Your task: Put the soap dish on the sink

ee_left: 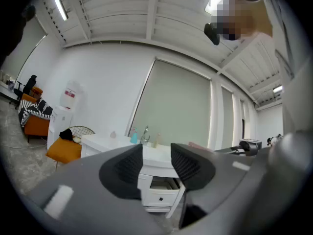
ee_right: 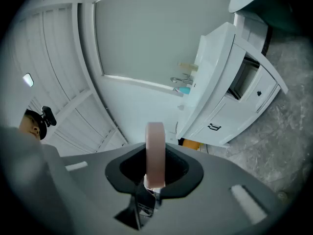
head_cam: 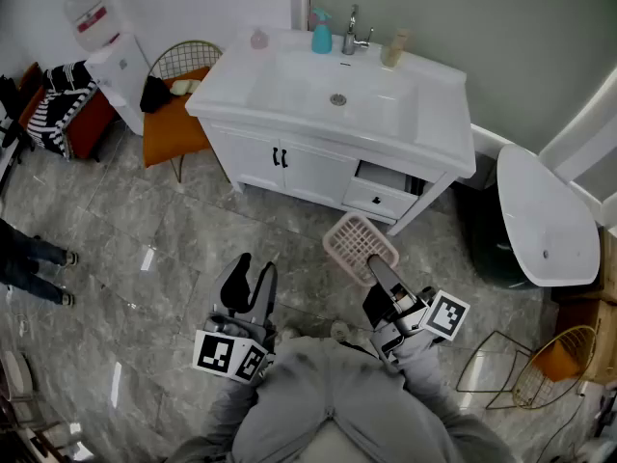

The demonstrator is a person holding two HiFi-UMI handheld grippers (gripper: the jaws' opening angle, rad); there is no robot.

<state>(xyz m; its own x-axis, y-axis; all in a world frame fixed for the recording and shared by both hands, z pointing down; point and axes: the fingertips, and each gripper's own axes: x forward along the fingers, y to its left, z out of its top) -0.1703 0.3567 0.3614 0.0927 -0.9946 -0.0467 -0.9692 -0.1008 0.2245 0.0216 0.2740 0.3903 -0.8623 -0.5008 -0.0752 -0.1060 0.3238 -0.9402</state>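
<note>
Nothing I can actually read from here. The water cooler bottle (head_cam: 90, 1) has a red label (head_cam: 93, 17), but it's way too small to make out.

Pink slatted soap dish (head_cam: 359, 244) in right tongs (head_cam: 374, 272), apart from sink (head_cam: 289, 87)

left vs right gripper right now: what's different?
The left gripper has its jaws apart with nothing between them; the right gripper is shut on the pink soap dish. The left gripper sits upright; the right gripper is rolled sideways, its view showing the sink tipped over. Both are over the floor, short of the sink.
</note>
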